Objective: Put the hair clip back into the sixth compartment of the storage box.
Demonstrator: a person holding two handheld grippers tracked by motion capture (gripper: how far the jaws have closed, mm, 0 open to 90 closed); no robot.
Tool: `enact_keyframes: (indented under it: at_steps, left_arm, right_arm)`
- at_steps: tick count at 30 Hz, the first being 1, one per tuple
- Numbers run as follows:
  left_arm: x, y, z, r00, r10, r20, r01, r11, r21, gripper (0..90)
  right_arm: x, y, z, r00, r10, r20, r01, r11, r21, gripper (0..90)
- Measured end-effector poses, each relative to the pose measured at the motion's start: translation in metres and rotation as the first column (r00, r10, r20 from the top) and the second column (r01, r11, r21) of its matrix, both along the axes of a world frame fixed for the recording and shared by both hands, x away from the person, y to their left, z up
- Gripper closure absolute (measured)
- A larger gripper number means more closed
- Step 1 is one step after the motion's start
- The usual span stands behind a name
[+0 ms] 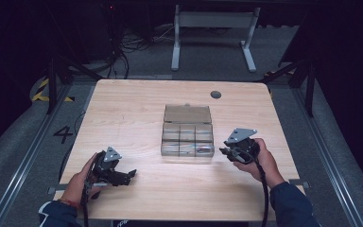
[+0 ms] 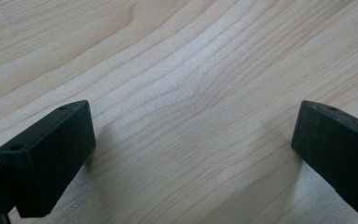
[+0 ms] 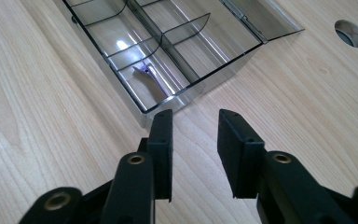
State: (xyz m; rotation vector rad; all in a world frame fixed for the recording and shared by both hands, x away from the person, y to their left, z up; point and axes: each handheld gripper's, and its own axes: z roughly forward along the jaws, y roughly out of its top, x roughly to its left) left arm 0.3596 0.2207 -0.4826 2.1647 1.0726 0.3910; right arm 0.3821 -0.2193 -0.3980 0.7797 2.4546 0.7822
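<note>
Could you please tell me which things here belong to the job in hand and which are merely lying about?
In the job:
- clear compartment box, lid open
- purple clip in its near corner compartment
- right gripper, open, empty, beside the box

Lying about:
- left gripper, open over bare table
- cable hole

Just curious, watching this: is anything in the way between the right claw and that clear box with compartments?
Nothing visible. The right claw is open and empty, just short of the clear box; between them lies bare table. The box's lid lies open on its far side.
</note>
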Motion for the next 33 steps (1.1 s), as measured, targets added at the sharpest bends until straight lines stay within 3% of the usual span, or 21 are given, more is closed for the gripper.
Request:
enact_keyframes:
  at_steps: [14,33]
  left_arm:
    - [0.0,0.0,0.0,1.0,0.0,0.0,0.0,1.0,0.0,0.1]
    - [0.0,0.0,0.0,1.0,0.0,-0.001,0.0,1.0,0.001,0.1]
  right_arm:
    - [-0.012,-0.007,0.0,1.0,0.009,-0.001,-0.009,0.998,-0.062,57.0]
    - [-0.03,-0.035,-0.008,0.9998,-0.004,-0.017,0.002,0.996,-0.087,48.2]
